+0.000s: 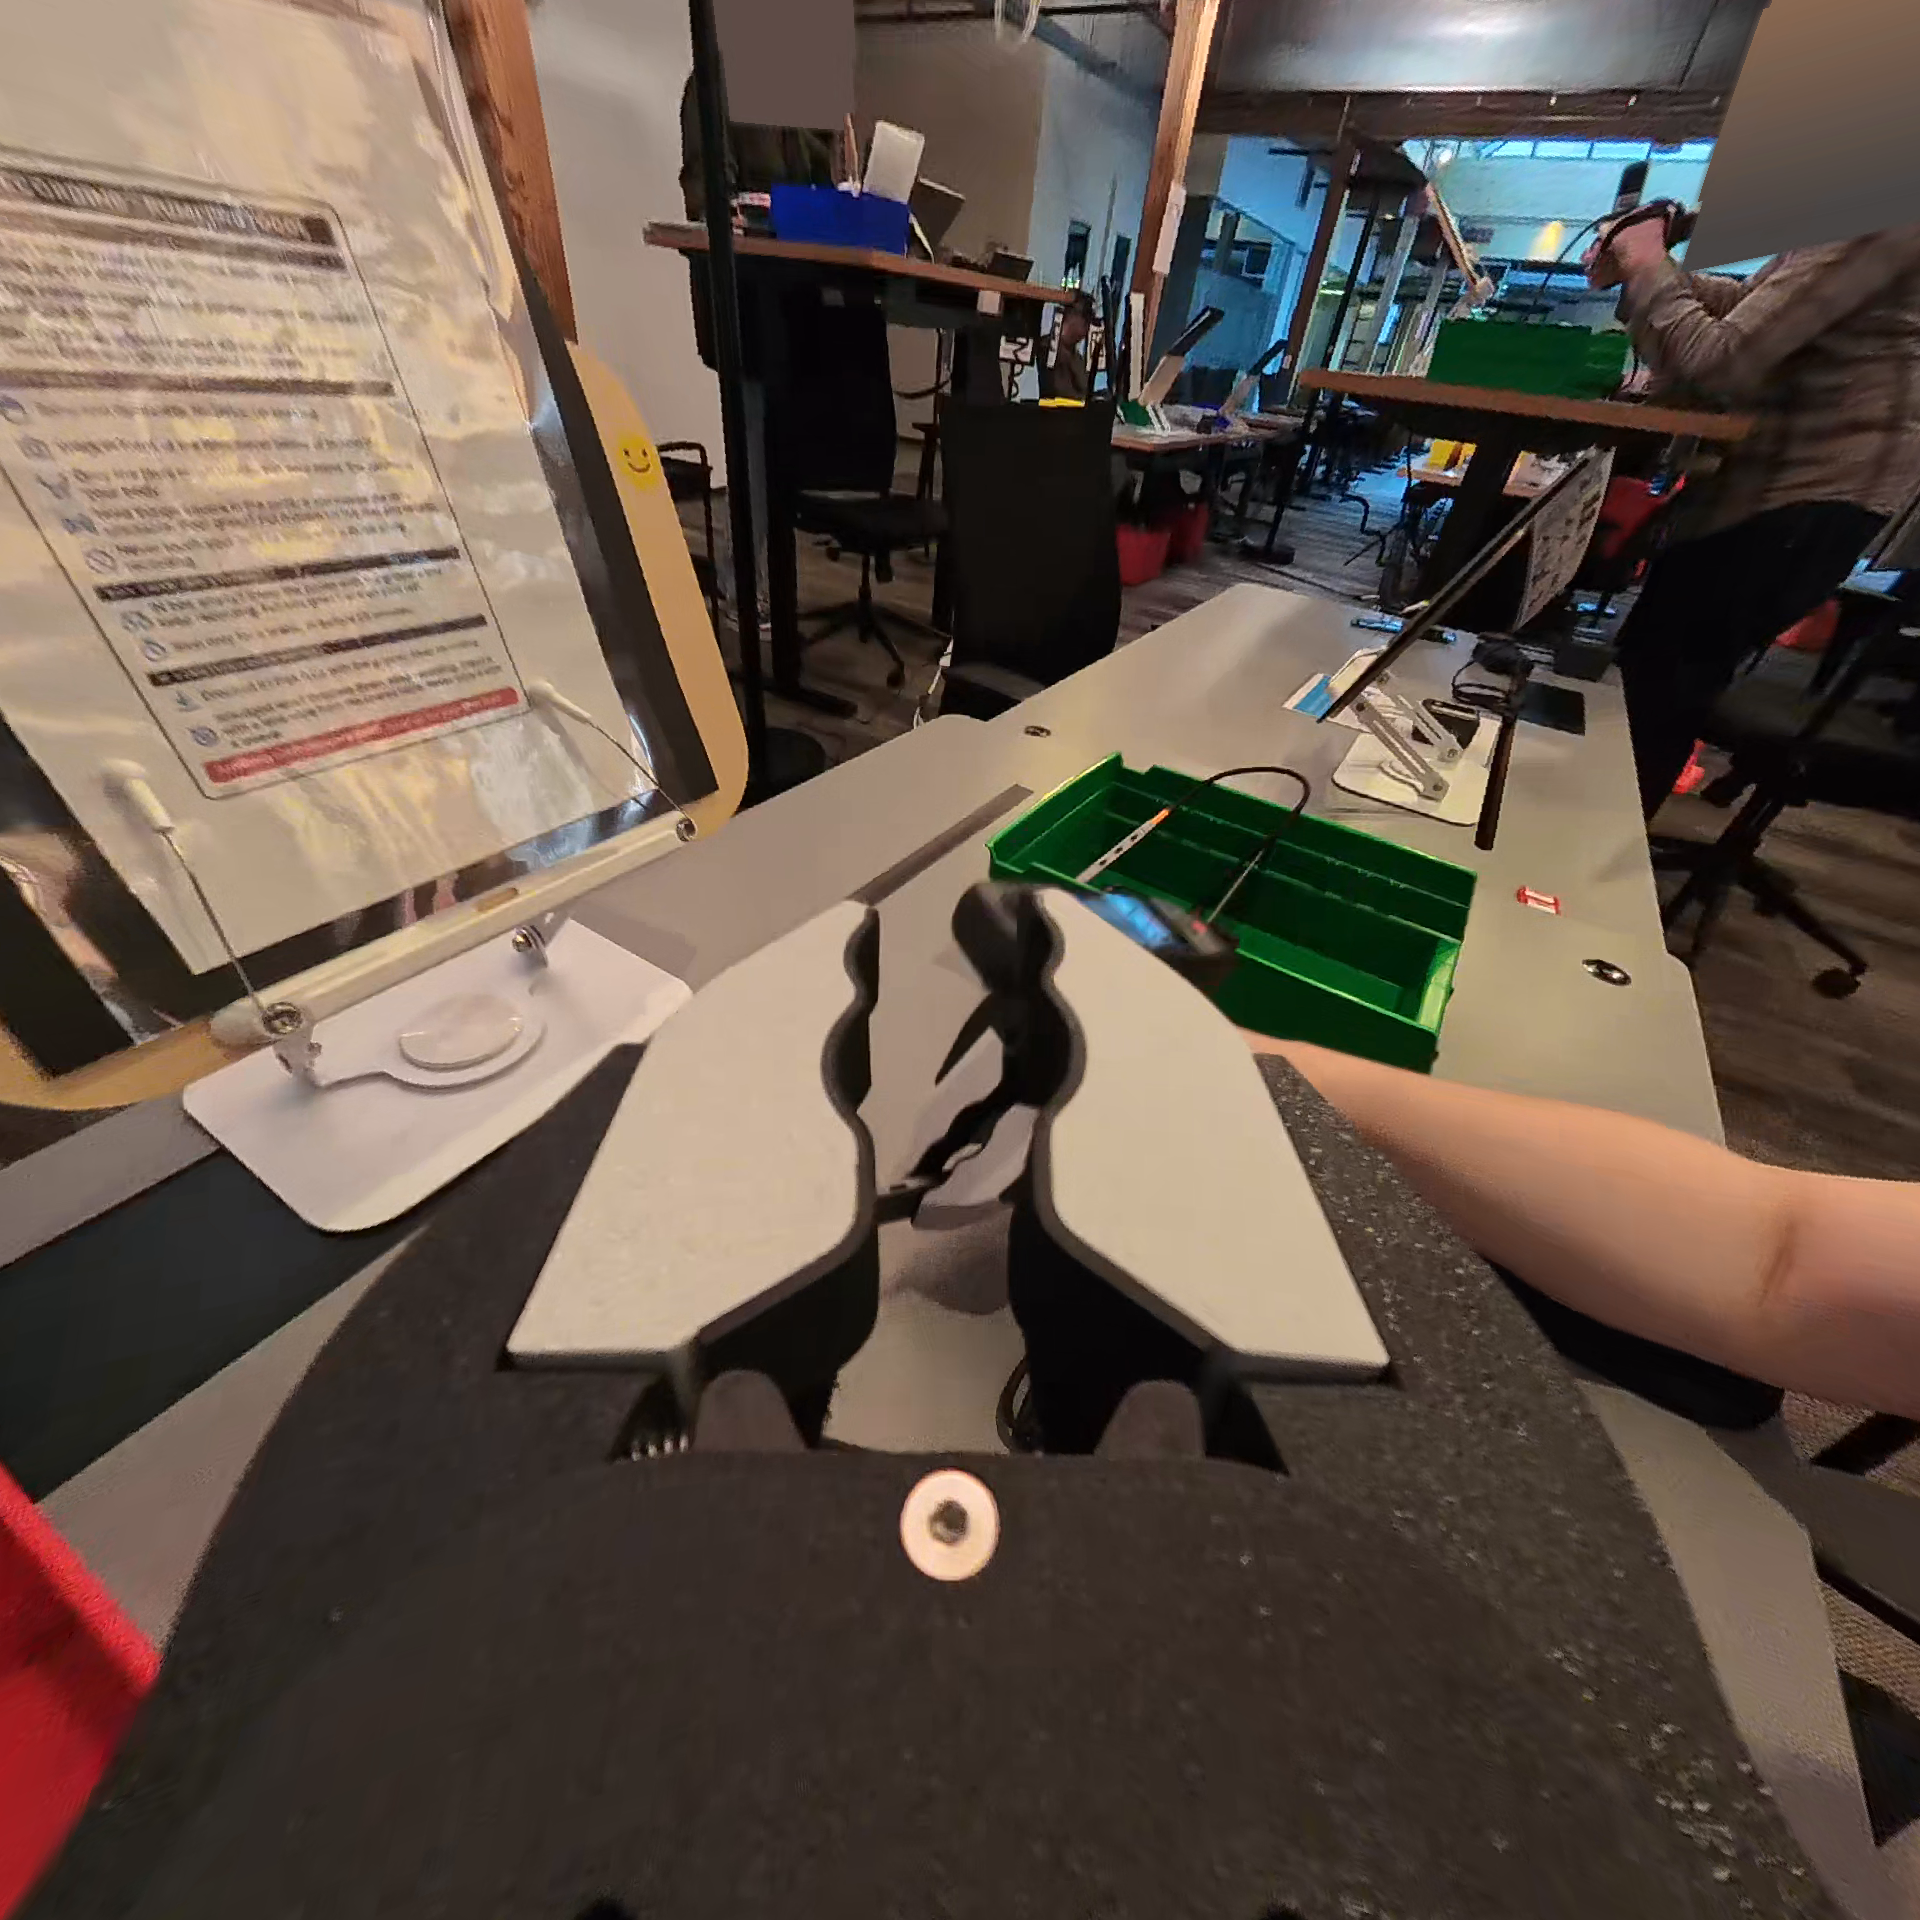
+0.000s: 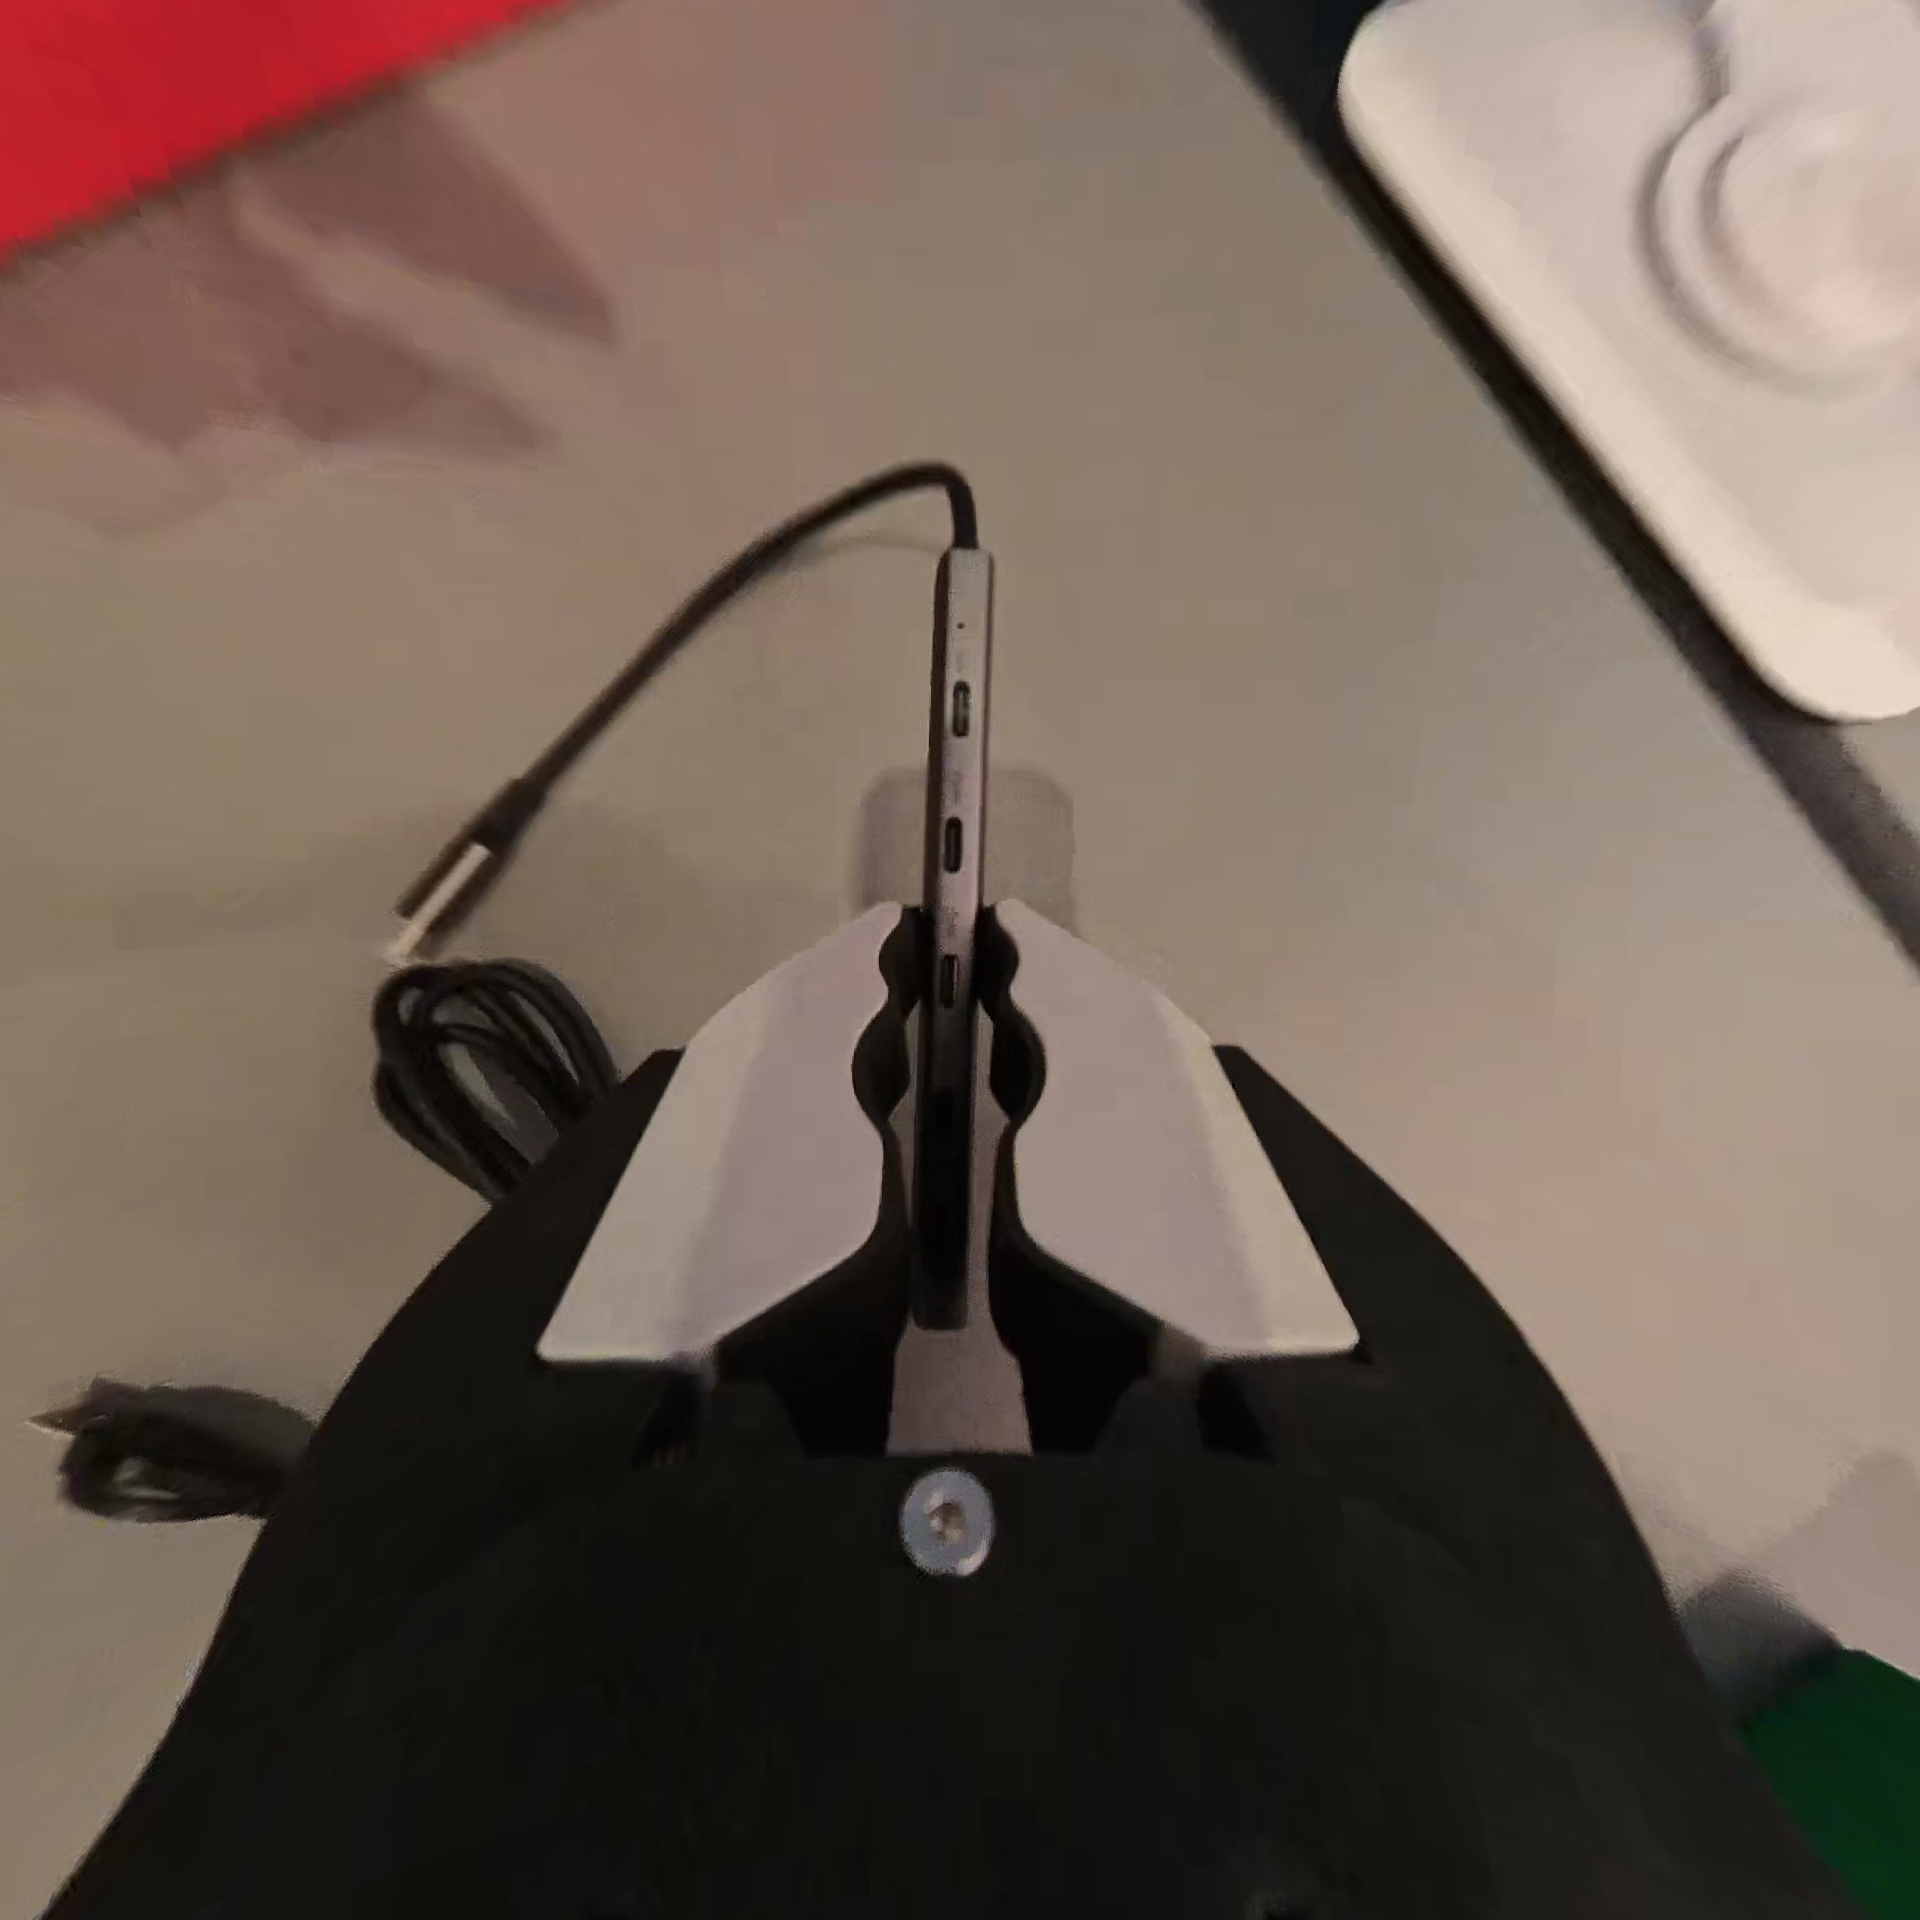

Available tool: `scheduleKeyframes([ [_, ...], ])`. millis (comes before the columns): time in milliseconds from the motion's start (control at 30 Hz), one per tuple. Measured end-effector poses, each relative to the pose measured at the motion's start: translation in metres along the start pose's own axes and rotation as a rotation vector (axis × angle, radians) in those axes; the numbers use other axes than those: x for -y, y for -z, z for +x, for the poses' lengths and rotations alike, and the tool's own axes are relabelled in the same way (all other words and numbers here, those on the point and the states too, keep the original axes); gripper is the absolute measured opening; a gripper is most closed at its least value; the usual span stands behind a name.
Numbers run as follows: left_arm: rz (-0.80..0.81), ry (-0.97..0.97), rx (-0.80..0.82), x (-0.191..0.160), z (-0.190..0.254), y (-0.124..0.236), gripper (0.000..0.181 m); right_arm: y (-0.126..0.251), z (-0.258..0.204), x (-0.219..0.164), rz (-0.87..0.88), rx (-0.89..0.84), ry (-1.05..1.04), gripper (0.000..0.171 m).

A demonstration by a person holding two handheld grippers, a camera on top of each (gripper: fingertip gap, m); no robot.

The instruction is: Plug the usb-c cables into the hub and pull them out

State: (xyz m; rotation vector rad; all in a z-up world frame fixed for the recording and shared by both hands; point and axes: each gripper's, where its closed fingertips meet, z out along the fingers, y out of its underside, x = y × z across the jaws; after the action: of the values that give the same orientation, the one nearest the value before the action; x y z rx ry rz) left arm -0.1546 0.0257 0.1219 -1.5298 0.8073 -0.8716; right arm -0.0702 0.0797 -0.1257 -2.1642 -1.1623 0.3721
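My right gripper [image 2: 951, 914] is shut on a slim grey hub [image 2: 961, 727], held on its edge above the grey table [image 2: 1351, 935]. Several ports show along the hub's upper edge. The hub's own black cable [image 2: 665, 665] curves left to a plug [image 2: 442, 883] resting on the table. Two coiled black cables lie on the table, one at the left [image 2: 468, 1070] and one at the lower left [image 2: 135, 1455]. My left gripper [image 1: 951, 912] is open and empty above the table. A black shape [image 1: 997, 987] shows through its gap; I cannot tell what it is.
A document stand [image 1: 312, 520] on a white base [image 1: 416, 1101] stands at the left; the base also shows in the right wrist view [image 2: 1662, 312]. A green divided tray [image 1: 1330, 997] holding a thin cable sits ahead. A forearm [image 1: 1558, 1226] reaches in from the right. A red thing [image 1: 52, 1683] lies at the lower left. Across from one pair of fingers to the other is roughly 25 cm.
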Motion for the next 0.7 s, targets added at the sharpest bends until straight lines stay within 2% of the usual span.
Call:
scheduleKeyframes([
  [100,0.022,-0.010,-0.006,0.007,0.003,0.006,0.024,-0.016,-0.002,-0.015,-0.053,0.003,0.062,0.013],
  [233,0.006,-0.038,-0.045,0.010,0.019,0.004,0.024,-0.016,-0.013,-0.014,-0.042,0.052,0.105,0.015],
  [333,-0.015,-0.078,-0.056,0.010,0.030,0.001,0.028,-0.010,-0.004,-0.017,-0.077,-0.016,0.162,0.028],
  [400,-0.027,-0.100,-0.065,0.010,0.037,-0.001,0.030,0.010,0.008,-0.013,-0.088,-0.102,0.158,0.041],
  [467,-0.043,-0.120,-0.069,0.009,0.041,-0.001,0.031,0.040,0.012,-0.007,-0.053,-0.161,0.061,0.037],
  [533,-0.063,-0.137,-0.051,0.009,0.039,0.001,0.033,0.066,0.005,-0.015,-0.041,-0.163,-0.137,0.026],
  [600,-0.056,-0.155,-0.016,0.012,0.036,0.005,0.034,0.079,-0.016,-0.043,-0.103,-0.119,-0.308,0.027],
  [700,-0.014,-0.169,-0.021,0.021,0.039,0.011,0.034,0.082,-0.042,-0.090,-0.204,-0.154,-0.377,0.029],
])
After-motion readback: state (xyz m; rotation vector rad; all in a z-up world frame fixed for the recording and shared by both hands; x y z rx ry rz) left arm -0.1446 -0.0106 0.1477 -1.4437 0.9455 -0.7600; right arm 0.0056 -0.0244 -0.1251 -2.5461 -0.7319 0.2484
